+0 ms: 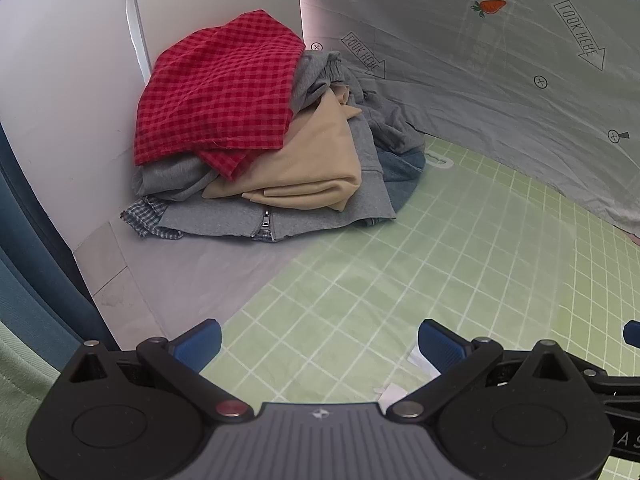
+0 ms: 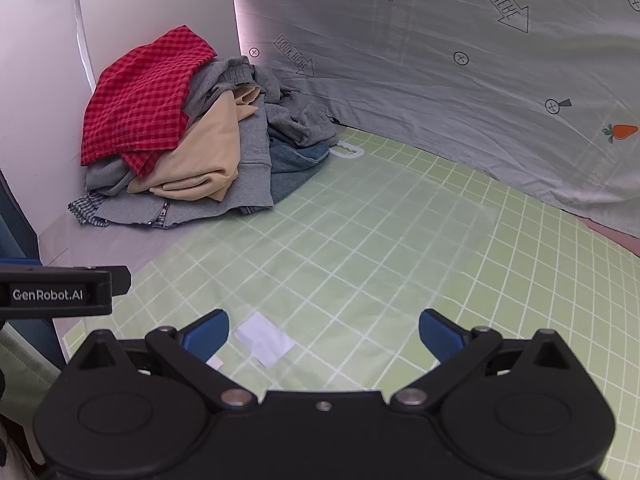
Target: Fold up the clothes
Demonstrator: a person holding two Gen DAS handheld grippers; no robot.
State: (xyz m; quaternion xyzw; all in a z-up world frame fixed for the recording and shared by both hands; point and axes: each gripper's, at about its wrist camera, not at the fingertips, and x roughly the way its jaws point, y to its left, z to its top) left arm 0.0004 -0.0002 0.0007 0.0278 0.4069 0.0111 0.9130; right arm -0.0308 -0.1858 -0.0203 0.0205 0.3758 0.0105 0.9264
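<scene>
A pile of clothes sits in the far left corner: a red checked cloth [image 1: 216,88] on top, a beige garment [image 1: 304,164], a grey zip sweatshirt [image 1: 280,216], denim [image 1: 400,168] and a blue plaid piece [image 1: 148,216] beneath. The pile also shows in the right wrist view, with the red checked cloth [image 2: 140,96] on top. My left gripper [image 1: 320,344] is open and empty above the green grid mat [image 1: 400,280]. My right gripper [image 2: 324,334] is open and empty above the green grid mat [image 2: 360,240], well short of the pile.
A grey sheet with carrot prints [image 2: 440,60] hangs as a back wall. A white wall panel [image 1: 60,100] stands at left. A white paper slip [image 2: 264,338] lies on the mat by my right gripper. The left gripper's body [image 2: 56,290] juts in at left.
</scene>
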